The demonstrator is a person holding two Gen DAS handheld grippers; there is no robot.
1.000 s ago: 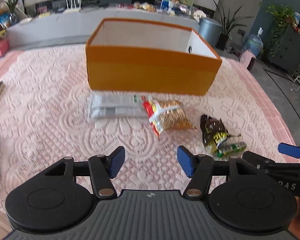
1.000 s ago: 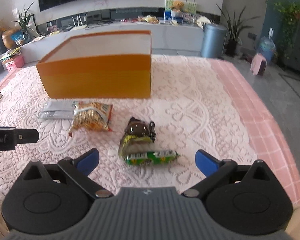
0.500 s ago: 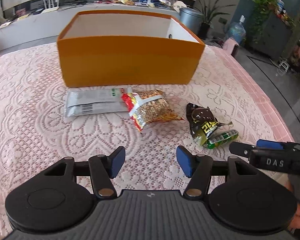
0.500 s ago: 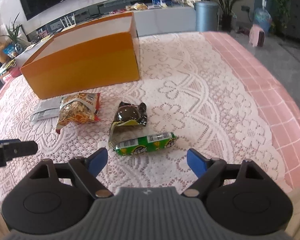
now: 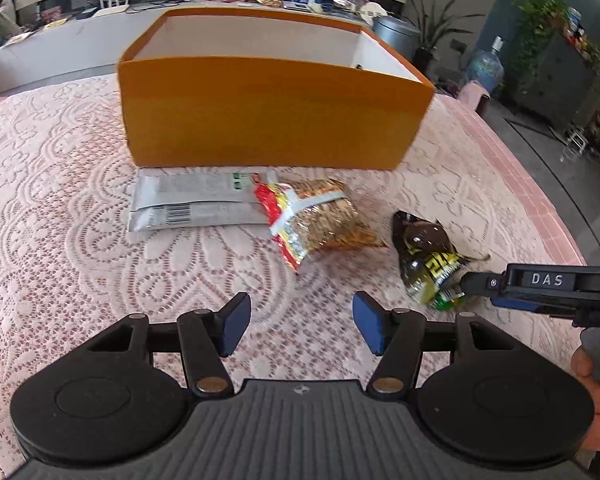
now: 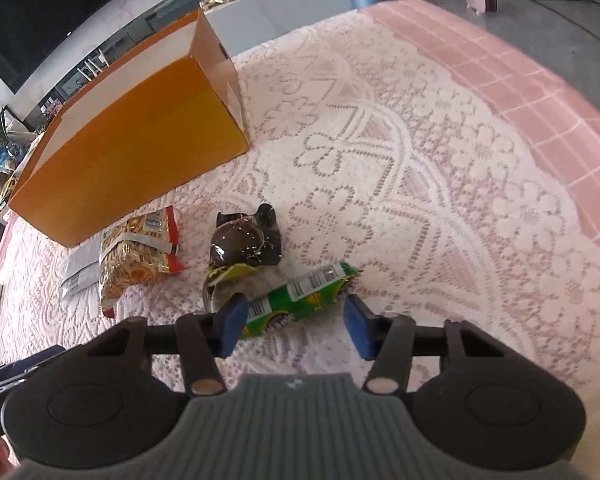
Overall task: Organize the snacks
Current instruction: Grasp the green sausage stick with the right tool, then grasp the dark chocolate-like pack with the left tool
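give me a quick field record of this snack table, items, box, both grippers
surface: pink lace tablecloth
container: orange box, open top, no snacks visible inside
snacks on cloth: silver packet, red and gold packet, dark brown packet, green roll
layout: silver packet lies nearest the box; red and gold packet overlaps its end
left gripper: open, nothing between the fingers, above bare cloth
right gripper: jaws closing around the green roll, one pad at it, far pad not yet touching
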